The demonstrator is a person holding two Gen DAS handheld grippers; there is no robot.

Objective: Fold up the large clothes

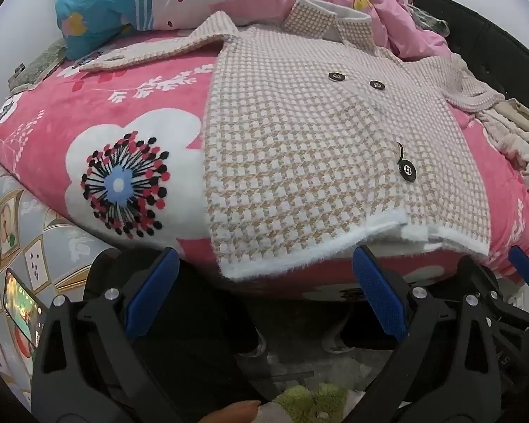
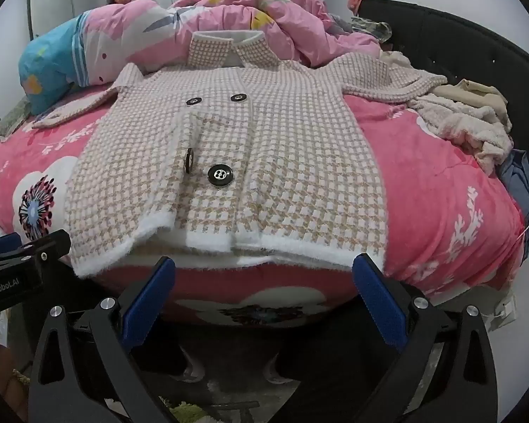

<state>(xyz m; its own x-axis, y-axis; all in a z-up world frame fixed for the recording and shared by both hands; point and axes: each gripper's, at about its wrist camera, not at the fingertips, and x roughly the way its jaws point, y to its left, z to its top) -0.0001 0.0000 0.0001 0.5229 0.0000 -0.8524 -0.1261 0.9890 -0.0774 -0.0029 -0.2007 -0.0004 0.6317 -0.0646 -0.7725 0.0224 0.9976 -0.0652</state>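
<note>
A beige and white houndstooth jacket [image 1: 317, 148] [image 2: 250, 162] with black buttons lies spread flat on a pink flowered blanket [image 1: 98, 116] [image 2: 441, 190], collar far, white fuzzy hem near. Both sleeves stretch out sideways. My left gripper [image 1: 264, 264] stands open just short of the hem's left half, nothing between its blue pads. My right gripper [image 2: 264, 271] is open too, in front of the hem's right half, its right fingertip at the hem's right corner. In the left wrist view the right gripper's blue tip shows at the far right; in the right wrist view the left gripper's body shows at the left edge.
A pink quilt [image 2: 250, 10] and a blue-ended pillow [image 1: 95, 10] are heaped behind the collar. Loose cream and beige clothes [image 2: 469, 120] pile at the right by a black headboard [image 2: 476, 46]. A lit phone [image 1: 21, 306] lies at lower left. Floor and a green fuzzy item [image 1: 310, 402] show below.
</note>
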